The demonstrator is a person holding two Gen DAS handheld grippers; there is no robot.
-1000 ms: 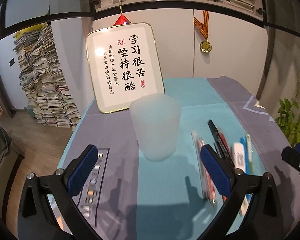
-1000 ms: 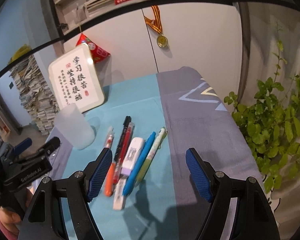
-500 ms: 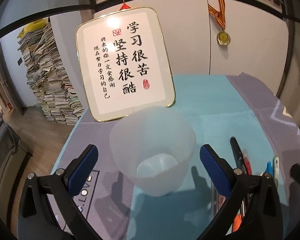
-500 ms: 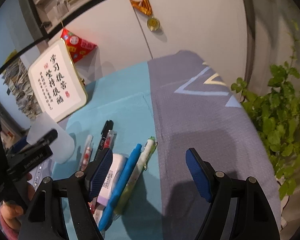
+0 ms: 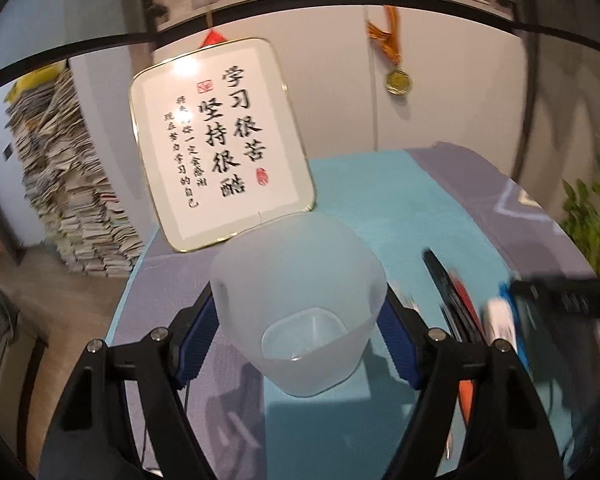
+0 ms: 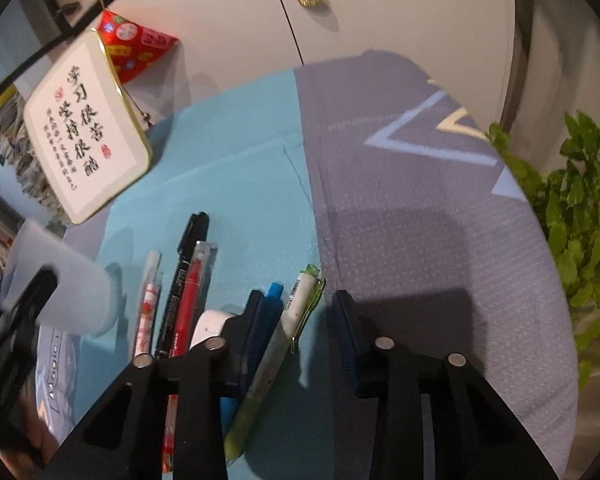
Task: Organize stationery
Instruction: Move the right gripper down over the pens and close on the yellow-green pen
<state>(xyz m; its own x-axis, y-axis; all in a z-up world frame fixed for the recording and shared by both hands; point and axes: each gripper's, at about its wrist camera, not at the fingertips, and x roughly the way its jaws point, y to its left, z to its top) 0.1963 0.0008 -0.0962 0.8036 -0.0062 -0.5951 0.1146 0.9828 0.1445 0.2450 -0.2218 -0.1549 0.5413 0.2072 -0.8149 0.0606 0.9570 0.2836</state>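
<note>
A frosted plastic cup [image 5: 300,300] stands on the table, and my left gripper [image 5: 300,334] is closing on it; both blue pads touch its sides. The cup [image 6: 64,292] also shows at the left of the right wrist view. Several pens lie side by side on the turquoise cloth: a pink-patterned pen [image 6: 148,300], a black marker [image 6: 184,264], a red pen [image 6: 192,292], a white correction tape [image 6: 210,322], a blue pen [image 6: 275,291] and a green-and-white pen [image 6: 300,300]. My right gripper [image 6: 300,320] is closing low over them. The green-and-white pen lies between its jaws, untouched by the right one.
A framed calligraphy sign [image 5: 220,140] leans at the back of the table behind the cup. A medal [image 5: 398,80] hangs on the cabinet door. A leafy plant [image 6: 580,220] stands off the right edge. Stacked papers [image 5: 60,180] rise on the floor at left. Grey cloth [image 6: 420,200] lies right of the pens.
My left gripper moved in around the cup and its jaws closed onto it. My right gripper dropped toward the pens and its jaws narrowed around the green-and-white pen.
</note>
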